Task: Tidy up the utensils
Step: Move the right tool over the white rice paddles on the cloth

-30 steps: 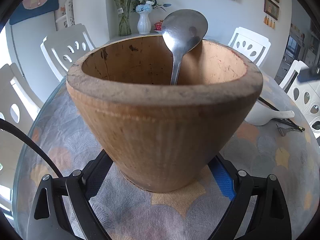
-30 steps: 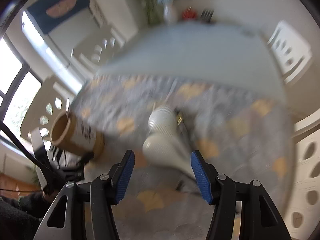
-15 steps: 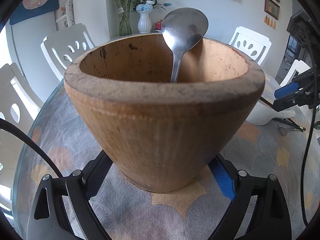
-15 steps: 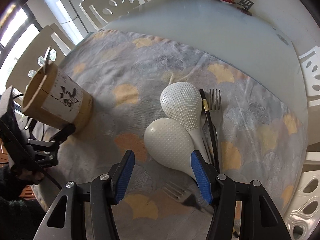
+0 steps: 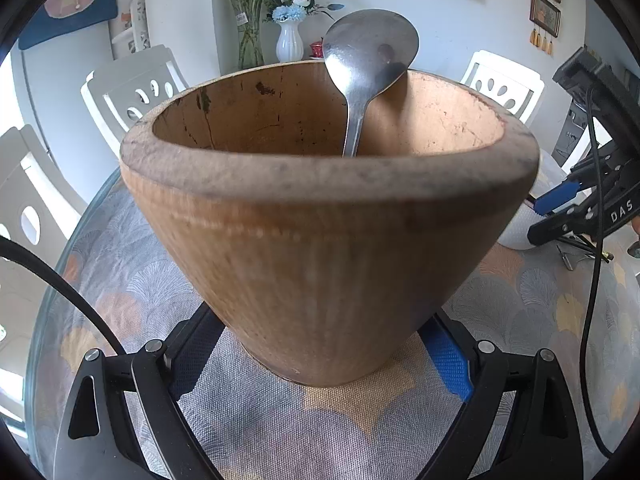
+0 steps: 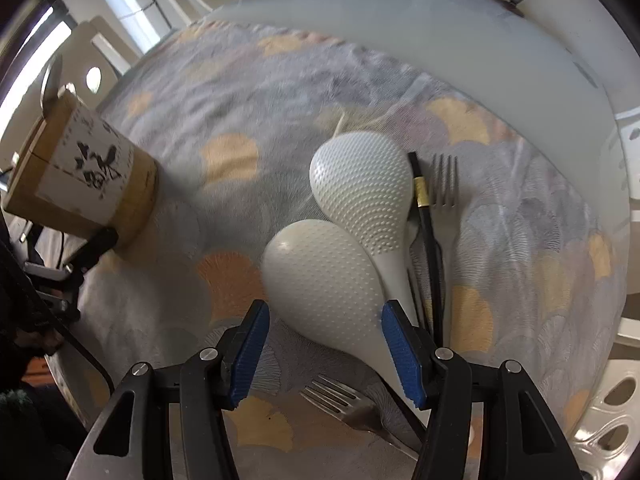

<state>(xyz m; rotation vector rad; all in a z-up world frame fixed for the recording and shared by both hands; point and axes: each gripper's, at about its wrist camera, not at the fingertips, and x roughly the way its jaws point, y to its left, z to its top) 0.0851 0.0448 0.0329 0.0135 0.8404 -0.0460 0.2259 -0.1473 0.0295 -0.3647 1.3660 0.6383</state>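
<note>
My left gripper (image 5: 316,356) is shut on the base of a wooden utensil holder (image 5: 320,240) that stands on the patterned cloth. A metal spoon (image 5: 368,52) stands in the holder, bowl up. In the right wrist view the holder (image 6: 80,184) is at the left. My right gripper (image 6: 322,344) points steeply down, open, its blue pads either side of the nearer white rice paddle (image 6: 320,276) and close above it. A second white paddle (image 6: 364,188) overlaps it. Black chopsticks (image 6: 428,240) and a fork (image 6: 446,188) lie to the right. Another fork (image 6: 344,400) lies under the gripper.
The patterned cloth (image 6: 224,92) covers the near part of a round glass table (image 6: 400,20). White chairs (image 5: 136,88) ring the table. Flower vases (image 5: 289,42) stand at the far side. A black cable (image 5: 592,240) hangs at the right of the left wrist view.
My right gripper has come down and swung over the rice paddles, which now fill the space between its fingers. It has entered the left wrist view at the right. The left gripper and holder stayed put.
</note>
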